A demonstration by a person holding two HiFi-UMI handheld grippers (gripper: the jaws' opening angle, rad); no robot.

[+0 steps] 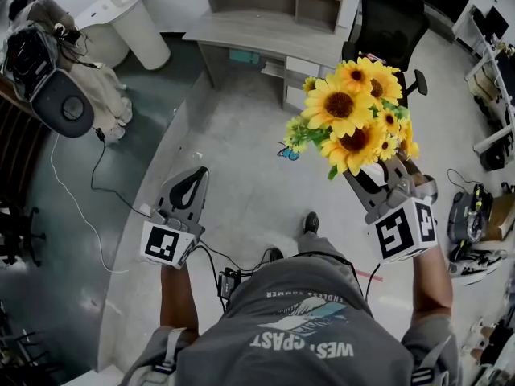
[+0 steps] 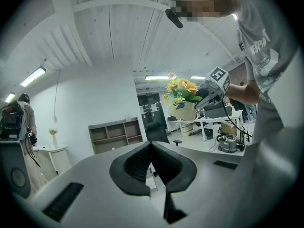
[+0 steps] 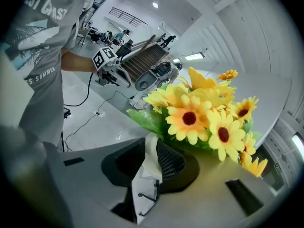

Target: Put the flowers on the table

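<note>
right gripper (image 3: 152, 161) jaws pinch the pot (image 2: 183, 110) rim, holding the flowers (image 1: 354, 115) up over the floor, well apart from the tabletop (image 1: 261, 29). left gripper (image 2: 153, 167) jaws are together, empty. carry it level (thin grip, could swing) and set it down upright.

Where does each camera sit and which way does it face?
Head view: on the head, steeply down at the floor; shows shirt, forearms, shoes, left gripper, right gripper, flowers.
Left gripper view: on left gripper, along its shut empty jaws, up toward ceiling; shows shirt, right arm.
Right gripper view: on right gripper, along jaws shut on the flowers; shows shirt, left arm.
Shared: each gripper view sees the other gripper; all see the flowers.
</note>
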